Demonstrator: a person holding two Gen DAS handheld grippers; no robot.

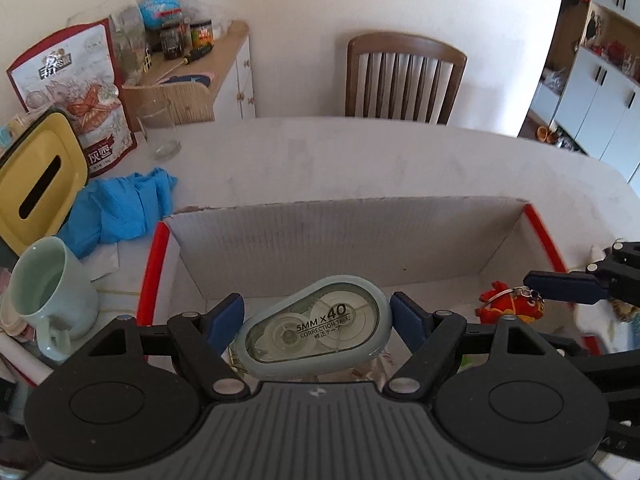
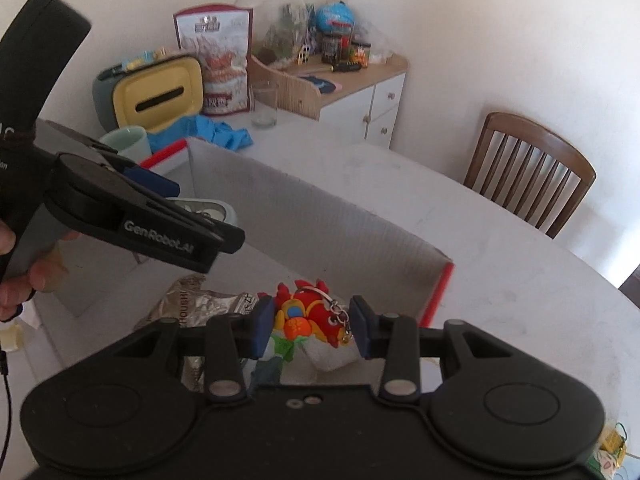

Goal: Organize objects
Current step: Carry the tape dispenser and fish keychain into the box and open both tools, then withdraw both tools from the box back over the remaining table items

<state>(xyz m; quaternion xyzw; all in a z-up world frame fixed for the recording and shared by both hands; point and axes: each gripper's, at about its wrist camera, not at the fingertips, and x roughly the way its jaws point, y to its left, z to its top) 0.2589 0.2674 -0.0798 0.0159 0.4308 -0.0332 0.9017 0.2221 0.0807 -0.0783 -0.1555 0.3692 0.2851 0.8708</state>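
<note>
Both wrist views close above cardboard box (image 1: 344,236), facing wall; shared: box, chair (image 2: 532,168).
</note>
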